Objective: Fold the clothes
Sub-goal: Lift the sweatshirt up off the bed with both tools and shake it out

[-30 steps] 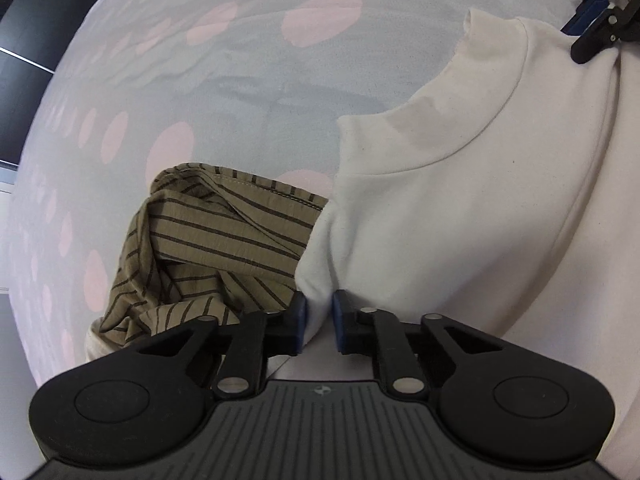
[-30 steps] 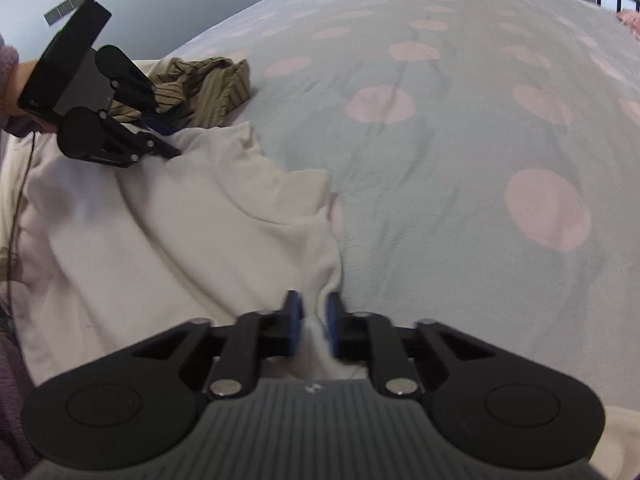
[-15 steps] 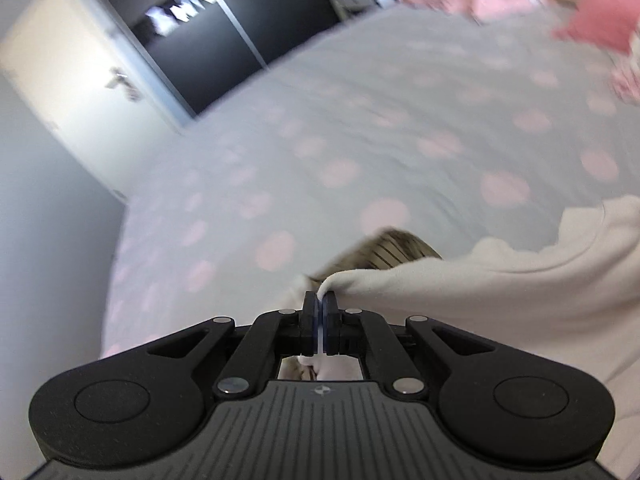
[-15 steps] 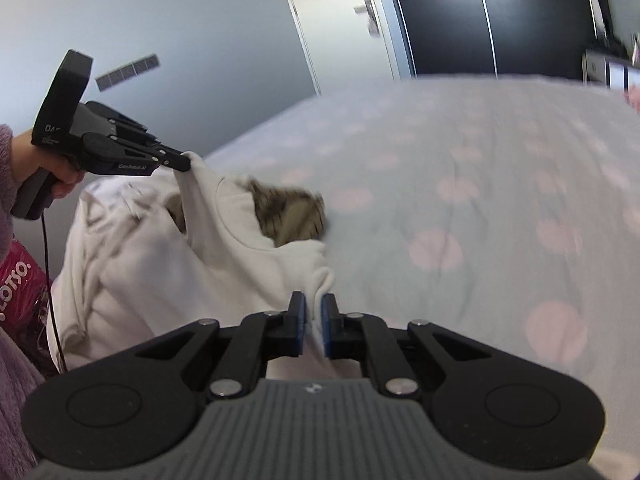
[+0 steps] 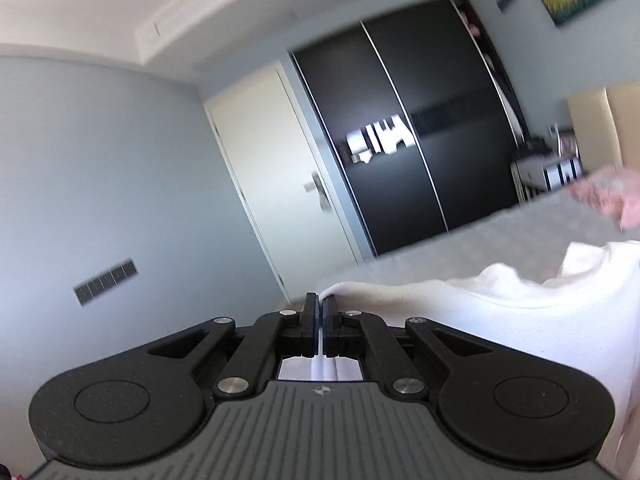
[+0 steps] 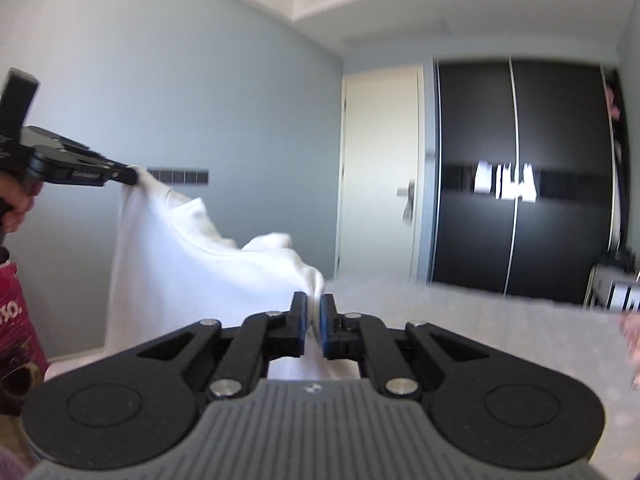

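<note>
**White top held up between both tongs**

We see the white knit cotton top (image 6: 192, 264) hanging in the air above the bed, stretched between our two tongs. In the right wrist view it fills the space from nine o'clock to the centre, its upper edge sagging between the two grips and its body dropping straight down at eight o'clock. The left tongs (image 6: 134, 176), at nine o'clock in that view, are clenched on one corner of the fabric; in their own view the left tongs (image 5: 320, 310) pinch a thin fold, and the top (image 5: 520, 320) runs off towards three o'clock. The right tongs (image 6: 314, 312) are clenched on the other end of the top, with cloth bunched between the pads. A hand (image 6: 14, 204) grips the left handle at nine o'clock. Beyond, the grey bedspread (image 6: 460, 320) lies at four o'clock, with the cream door (image 6: 380, 168) at twelve and the black sliding wardrobe (image 6: 520, 180) at two o'clock.
</note>
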The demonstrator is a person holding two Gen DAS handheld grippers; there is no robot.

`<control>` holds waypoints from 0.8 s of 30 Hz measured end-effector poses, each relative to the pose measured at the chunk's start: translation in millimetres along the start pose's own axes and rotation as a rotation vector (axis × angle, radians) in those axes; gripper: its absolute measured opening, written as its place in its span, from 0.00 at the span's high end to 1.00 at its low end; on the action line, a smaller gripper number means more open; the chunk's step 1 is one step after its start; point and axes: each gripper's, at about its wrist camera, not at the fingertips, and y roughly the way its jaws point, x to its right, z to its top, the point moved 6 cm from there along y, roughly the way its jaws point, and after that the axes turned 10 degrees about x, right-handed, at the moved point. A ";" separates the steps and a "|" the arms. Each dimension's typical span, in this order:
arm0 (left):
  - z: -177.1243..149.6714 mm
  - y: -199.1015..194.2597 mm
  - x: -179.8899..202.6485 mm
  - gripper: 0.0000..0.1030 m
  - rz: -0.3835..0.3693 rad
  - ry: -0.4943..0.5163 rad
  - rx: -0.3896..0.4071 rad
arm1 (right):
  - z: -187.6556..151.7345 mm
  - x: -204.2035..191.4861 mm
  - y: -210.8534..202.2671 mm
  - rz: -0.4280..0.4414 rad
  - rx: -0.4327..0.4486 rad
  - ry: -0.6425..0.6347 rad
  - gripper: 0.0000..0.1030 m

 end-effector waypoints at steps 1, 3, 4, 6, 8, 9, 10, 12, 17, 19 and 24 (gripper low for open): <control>15.4 -11.7 -2.5 1.00 0.010 -0.003 0.046 | 16.2 -0.7 -2.4 -0.009 0.032 -0.015 0.93; 46.9 -32.4 -3.0 1.00 0.015 -0.013 0.139 | 46.2 0.2 -9.2 -0.034 0.091 -0.044 0.93; 61.9 -41.4 -2.6 1.00 0.018 -0.018 0.175 | 60.2 2.4 -13.9 -0.047 0.121 -0.055 0.93; 88.4 -57.4 1.4 1.00 0.008 -0.027 0.237 | 86.9 9.8 -25.7 -0.074 0.176 -0.064 0.93; 109.2 -71.2 10.5 1.00 -0.003 -0.031 0.288 | 111.4 19.8 -41.3 -0.106 0.224 -0.071 0.93; 116.4 -76.7 15.1 1.00 -0.009 -0.039 0.310 | 123.1 25.2 -51.2 -0.125 0.249 -0.077 0.93; 122.8 -82.9 19.2 1.00 -0.015 -0.046 0.336 | 134.2 30.1 -61.5 -0.143 0.273 -0.087 0.93; 133.1 -96.4 26.8 1.00 -0.023 -0.059 0.401 | 152.9 38.7 -82.7 -0.175 0.321 -0.113 0.93; 154.7 -119.4 51.5 1.00 -0.101 -0.086 0.497 | 186.7 50.7 -130.9 -0.279 0.417 -0.223 0.93; 162.6 -125.6 61.1 1.00 -0.142 -0.093 0.507 | 196.2 59.1 -146.0 -0.315 0.432 -0.230 0.92; 167.0 -141.0 81.1 1.00 -0.225 -0.074 0.528 | 205.9 76.3 -182.5 -0.398 0.459 -0.270 0.93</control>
